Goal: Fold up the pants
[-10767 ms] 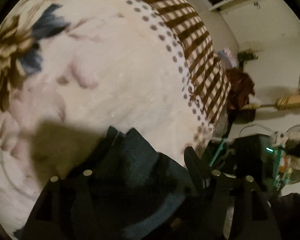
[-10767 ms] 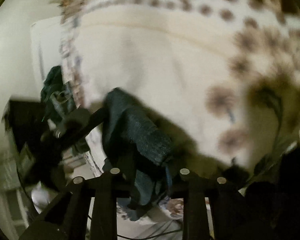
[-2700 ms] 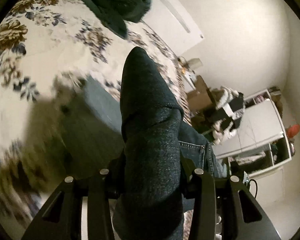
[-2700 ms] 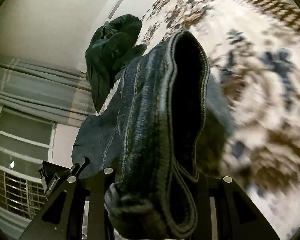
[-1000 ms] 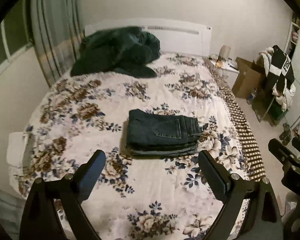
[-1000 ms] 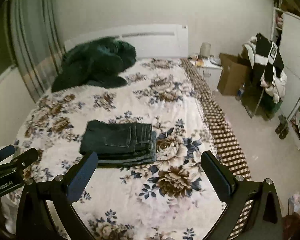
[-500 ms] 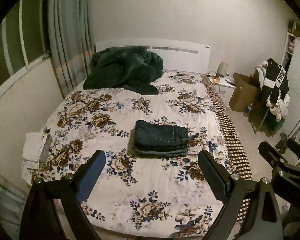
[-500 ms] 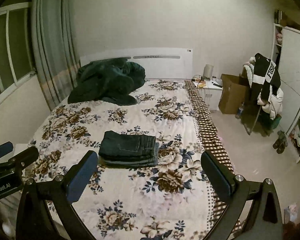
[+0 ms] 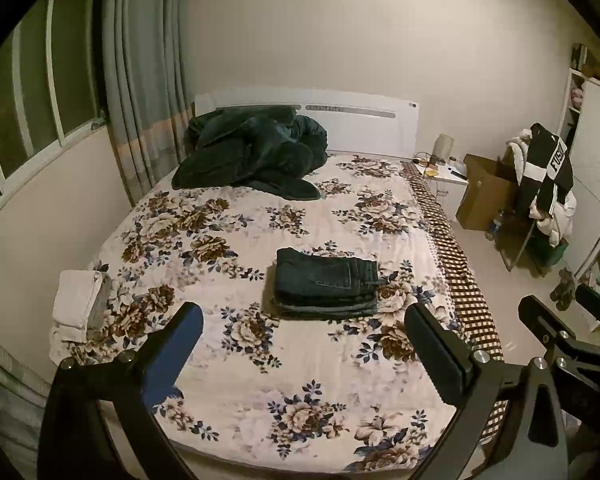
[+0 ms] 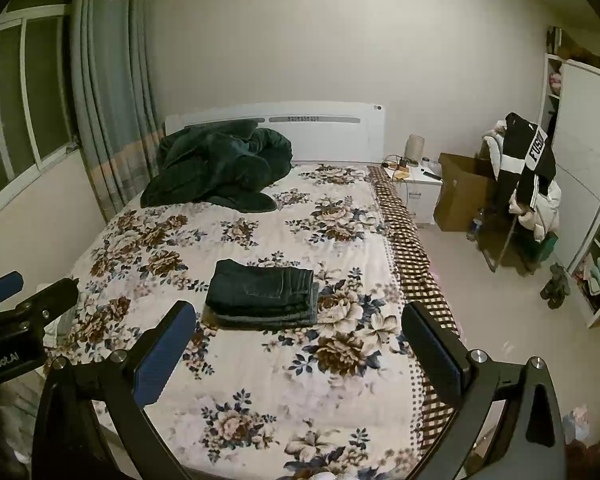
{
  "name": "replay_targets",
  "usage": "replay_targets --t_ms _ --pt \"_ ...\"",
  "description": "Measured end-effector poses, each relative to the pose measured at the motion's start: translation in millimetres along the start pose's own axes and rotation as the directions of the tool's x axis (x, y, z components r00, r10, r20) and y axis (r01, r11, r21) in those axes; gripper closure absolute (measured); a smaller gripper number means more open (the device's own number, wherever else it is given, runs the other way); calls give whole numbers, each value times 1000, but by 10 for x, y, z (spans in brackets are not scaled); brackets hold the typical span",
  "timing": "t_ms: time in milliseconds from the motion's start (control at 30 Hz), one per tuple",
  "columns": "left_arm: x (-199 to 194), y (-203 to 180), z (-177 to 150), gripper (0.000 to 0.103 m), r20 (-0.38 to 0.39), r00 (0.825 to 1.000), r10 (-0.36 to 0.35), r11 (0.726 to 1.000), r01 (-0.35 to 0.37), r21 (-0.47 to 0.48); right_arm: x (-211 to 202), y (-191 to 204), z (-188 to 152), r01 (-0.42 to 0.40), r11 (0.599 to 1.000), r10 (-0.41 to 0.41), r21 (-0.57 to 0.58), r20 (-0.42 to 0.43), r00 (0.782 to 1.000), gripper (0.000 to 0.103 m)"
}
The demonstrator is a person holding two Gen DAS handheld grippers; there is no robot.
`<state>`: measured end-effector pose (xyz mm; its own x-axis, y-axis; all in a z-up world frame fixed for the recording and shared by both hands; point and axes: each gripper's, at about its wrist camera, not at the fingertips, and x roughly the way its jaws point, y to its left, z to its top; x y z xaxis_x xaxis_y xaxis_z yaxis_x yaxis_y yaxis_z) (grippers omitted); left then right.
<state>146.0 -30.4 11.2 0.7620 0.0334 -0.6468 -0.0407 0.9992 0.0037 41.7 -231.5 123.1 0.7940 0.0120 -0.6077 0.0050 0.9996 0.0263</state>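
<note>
The dark blue jeans (image 9: 326,288) lie folded in a neat rectangular stack in the middle of the floral bed (image 9: 260,384); they also show in the right wrist view (image 10: 262,294). My left gripper (image 9: 302,316) is open and empty, held well back from the foot of the bed. My right gripper (image 10: 300,316) is open and empty too, beside the left one. The right gripper shows at the right edge of the left wrist view (image 9: 572,328), and the left gripper at the left edge of the right wrist view (image 10: 16,296).
A dark green blanket (image 9: 252,152) is heaped by the white headboard. Folded white cloth (image 9: 78,300) lies on the bed's left edge. A nightstand (image 10: 418,188), a cardboard box (image 10: 460,196) and a clothes-draped chair (image 10: 524,184) stand right of the bed. Curtains and a window are on the left.
Both grippers have drawn further back and up from the bed, so the folded jeans look smaller. The jeans have not moved.
</note>
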Motion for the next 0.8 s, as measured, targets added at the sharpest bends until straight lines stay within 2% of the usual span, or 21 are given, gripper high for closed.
replay_targets --t_ms 800 --pt "-132 72 -82 0 10 999 41 999 -41 -8 20 41 -24 -34 999 34 5 -22 999 0"
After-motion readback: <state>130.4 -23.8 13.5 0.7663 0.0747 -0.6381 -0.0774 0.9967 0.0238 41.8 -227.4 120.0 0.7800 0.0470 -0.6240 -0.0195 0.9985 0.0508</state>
